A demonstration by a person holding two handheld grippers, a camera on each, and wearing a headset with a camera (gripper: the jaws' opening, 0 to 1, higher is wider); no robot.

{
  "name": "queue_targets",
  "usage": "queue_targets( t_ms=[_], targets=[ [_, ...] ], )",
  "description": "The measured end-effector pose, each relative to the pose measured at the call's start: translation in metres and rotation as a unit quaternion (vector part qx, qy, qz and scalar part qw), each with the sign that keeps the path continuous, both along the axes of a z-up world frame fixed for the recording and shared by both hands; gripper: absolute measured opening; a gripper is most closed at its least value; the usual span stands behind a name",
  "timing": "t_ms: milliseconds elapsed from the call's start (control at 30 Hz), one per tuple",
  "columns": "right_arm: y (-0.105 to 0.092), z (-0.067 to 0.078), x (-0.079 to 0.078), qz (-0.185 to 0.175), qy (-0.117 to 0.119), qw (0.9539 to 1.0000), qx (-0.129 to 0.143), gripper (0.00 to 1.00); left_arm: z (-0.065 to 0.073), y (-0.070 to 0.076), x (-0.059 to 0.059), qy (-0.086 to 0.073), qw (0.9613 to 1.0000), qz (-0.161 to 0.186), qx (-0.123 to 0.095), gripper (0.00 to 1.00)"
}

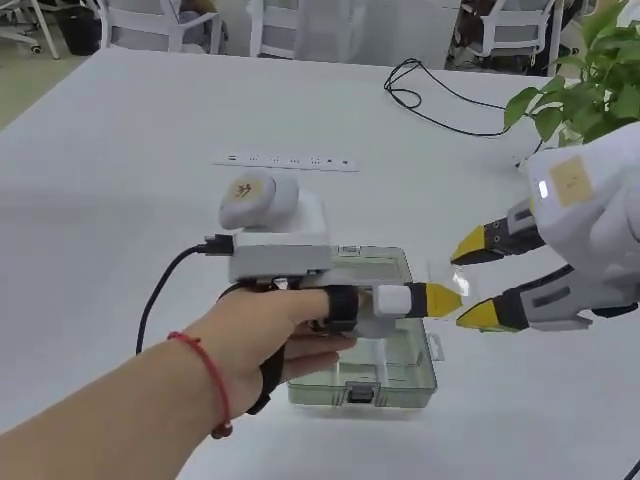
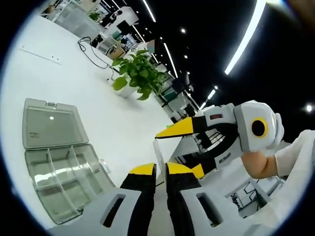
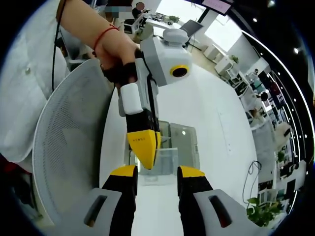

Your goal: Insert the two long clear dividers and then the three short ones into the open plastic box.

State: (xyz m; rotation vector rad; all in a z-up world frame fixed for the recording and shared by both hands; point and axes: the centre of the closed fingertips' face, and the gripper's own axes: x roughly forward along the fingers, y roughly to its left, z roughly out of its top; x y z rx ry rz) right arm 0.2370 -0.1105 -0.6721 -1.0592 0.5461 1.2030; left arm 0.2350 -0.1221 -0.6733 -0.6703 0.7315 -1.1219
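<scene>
Closest to the headset camera is the person's left hand point(image 1: 270, 335), a red string at its wrist, holding the left gripper point(image 1: 443, 298) above a white table point(image 1: 120, 200). One open plastic box point(image 1: 425, 375) lies flat on that table, directly under this hand, its hinged lid point(image 2: 49, 128) folded back level with the tray. In the left gripper view, clear partitions already split the tray into compartments; their number is hard to make out.

Two grippers meet just past the box's right edge. The left gripper's yellow-tipped jaws are pressed together, pinching one clear divider point(image 3: 165, 164) by its edge. The right gripper point(image 1: 468, 286) faces it from the right, jaws spread, one on each side of the divider and not touching it.

The divider stands on edge in the air, above the table, its long axis running crosswise between the right gripper's jaws. Whether it is long or short is unclear.
</scene>
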Motion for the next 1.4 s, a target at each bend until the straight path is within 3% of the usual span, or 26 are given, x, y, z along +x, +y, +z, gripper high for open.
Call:
queue_targets(
  t_ms=[300,533,667,733,833,867,933,1000,1033,1067,1100,1167,1200,1400],
  targets=[
    [0.003,0.002,-0.003,0.007,-0.006,0.9999,-0.004,0.33,0.003,0.000,-0.001,0.014,0.9998,0.003,-0.014,0.00],
    [0.004,0.004,-0.003,0.011,-0.012,0.9999,-0.001,0.33,0.003,0.001,0.001,0.013,0.9998,0.009,-0.014,0.00],
    [0.006,0.014,0.000,0.006,-0.009,0.9998,0.018,0.35,0.001,0.003,0.000,-0.012,0.9999,-0.001,0.001,0.00],
    [0.007,0.017,0.002,-0.002,0.021,0.9984,0.052,0.35,0.001,0.004,-0.002,-0.031,0.9994,-0.011,0.010,0.00],
    [0.003,0.020,0.003,-0.001,0.050,0.9968,0.062,0.32,-0.002,0.007,-0.006,-0.101,0.9933,-0.041,0.040,0.00],
    [0.001,0.018,0.004,0.001,0.071,0.9950,0.070,0.31,-0.003,0.008,-0.007,-0.124,0.9899,-0.050,0.048,0.00],
    [0.002,0.019,0.000,0.003,0.106,0.9906,0.086,0.28,-0.005,0.010,-0.014,-0.158,0.9824,-0.076,0.064,0.00],
    [0.003,0.022,-0.006,0.006,0.149,0.9830,0.107,0.25,-0.005,0.011,-0.020,-0.199,0.9722,-0.097,0.077,0.00],
    [0.004,0.023,-0.007,0.009,0.161,0.9805,0.112,0.24,-0.005,0.011,-0.022,-0.211,0.9685,-0.106,0.079,0.00],
    [0.005,0.023,-0.015,0.014,0.178,0.9777,0.111,0.24,-0.004,0.010,-0.027,-0.232,0.9624,-0.121,0.075,0.00],
    [0.005,0.022,-0.019,0.021,0.189,0.9756,0.109,0.22,-0.004,0.011,-0.030,-0.238,0.9598,-0.126,0.078,0.00],
    [0.004,0.021,-0.022,0.026,0.202,0.9730,0.109,0.20,-0.002,0.010,-0.035,-0.269,0.9495,-0.142,0.076,0.00],
    [0.004,0.019,-0.030,0.033,0.230,0.9666,0.108,0.19,-0.001,0.010,-0.038,-0.271,0.9482,-0.148,0.072,0.00],
    [0.009,0.015,-0.043,0.053,0.262,0.9572,0.111,0.14,0.003,0.009,-0.044,-0.311,0.9345,-0.161,0.066,0.00]
  ],
)
